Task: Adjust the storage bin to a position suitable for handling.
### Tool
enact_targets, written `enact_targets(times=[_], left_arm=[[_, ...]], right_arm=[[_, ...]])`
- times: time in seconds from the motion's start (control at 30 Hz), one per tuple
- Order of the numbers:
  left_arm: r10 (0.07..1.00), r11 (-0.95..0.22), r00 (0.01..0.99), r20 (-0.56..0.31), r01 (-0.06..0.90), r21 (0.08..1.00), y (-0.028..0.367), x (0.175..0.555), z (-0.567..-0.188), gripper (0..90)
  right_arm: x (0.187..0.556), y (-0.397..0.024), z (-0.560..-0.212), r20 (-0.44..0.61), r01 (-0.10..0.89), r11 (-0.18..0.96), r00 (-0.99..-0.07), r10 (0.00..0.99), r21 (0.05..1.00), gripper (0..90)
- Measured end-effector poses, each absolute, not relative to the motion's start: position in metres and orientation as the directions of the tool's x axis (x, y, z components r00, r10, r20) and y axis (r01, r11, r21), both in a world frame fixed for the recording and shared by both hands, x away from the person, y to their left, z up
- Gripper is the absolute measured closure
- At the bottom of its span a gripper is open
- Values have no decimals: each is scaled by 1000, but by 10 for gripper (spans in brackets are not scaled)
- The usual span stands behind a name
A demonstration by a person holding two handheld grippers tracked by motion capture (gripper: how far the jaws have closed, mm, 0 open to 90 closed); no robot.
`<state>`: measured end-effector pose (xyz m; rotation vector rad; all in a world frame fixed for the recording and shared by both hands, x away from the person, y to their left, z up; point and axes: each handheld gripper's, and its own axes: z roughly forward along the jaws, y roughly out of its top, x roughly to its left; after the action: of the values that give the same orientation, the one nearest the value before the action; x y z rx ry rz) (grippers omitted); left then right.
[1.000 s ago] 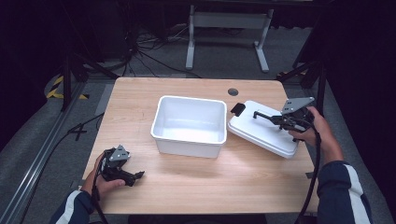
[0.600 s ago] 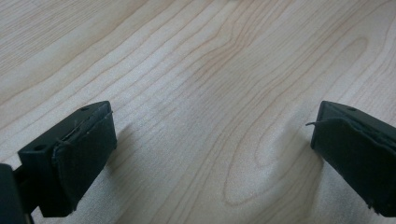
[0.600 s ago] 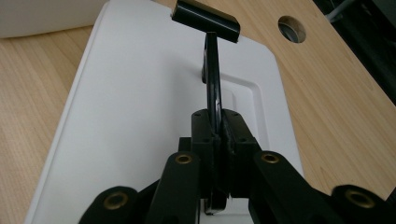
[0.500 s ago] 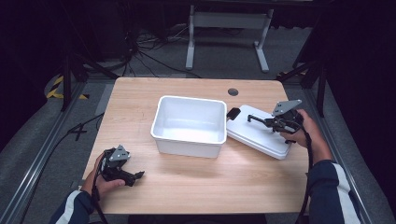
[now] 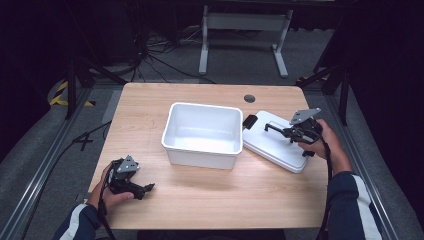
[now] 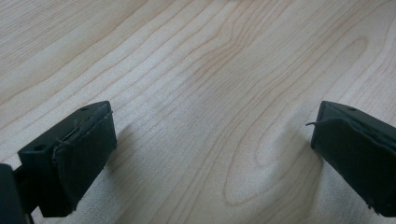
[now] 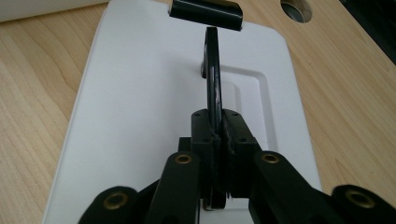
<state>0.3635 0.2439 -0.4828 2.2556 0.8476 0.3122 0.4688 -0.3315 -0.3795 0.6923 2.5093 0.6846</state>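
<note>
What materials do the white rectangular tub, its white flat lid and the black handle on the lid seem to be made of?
White rectangular tub: probably plastic, smooth with a slight sheen, with rounded moulded corners and a rolled rim.
White flat lid: likely the same plastic, semi-matte, with a moulded raised panel.
Black handle, clamped in the right gripper: thin and glossy, plastic or perhaps metal; I cannot tell which.

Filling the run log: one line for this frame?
right gripper: shut on lid handle | lid: on table, right of tub | left gripper: open, idle
</note>
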Motion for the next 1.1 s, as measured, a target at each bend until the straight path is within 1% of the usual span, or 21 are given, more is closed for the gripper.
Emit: enact_targets(times=[0.47,0.67,0.83,1.1], left_arm=[[653,-543,757,-18,485,685,244,364,-483,6],[653,-543,757,-18,485,685,244,363,-483,6],[653,-543,757,-18,485,686,244,363,-483,6],[655,-539,755,-21,487,688,244,363,-483,8]], right_arm=[[472,-331,-390,-268,379,750,-768,582,543,841],[471,-332,-388,-261,387,733,-758,598,559,783],[470,-332,-387,-263,380,731,-758,598,567,765],[466,-329,-382,-245,376,712,-758,605,593,692]])
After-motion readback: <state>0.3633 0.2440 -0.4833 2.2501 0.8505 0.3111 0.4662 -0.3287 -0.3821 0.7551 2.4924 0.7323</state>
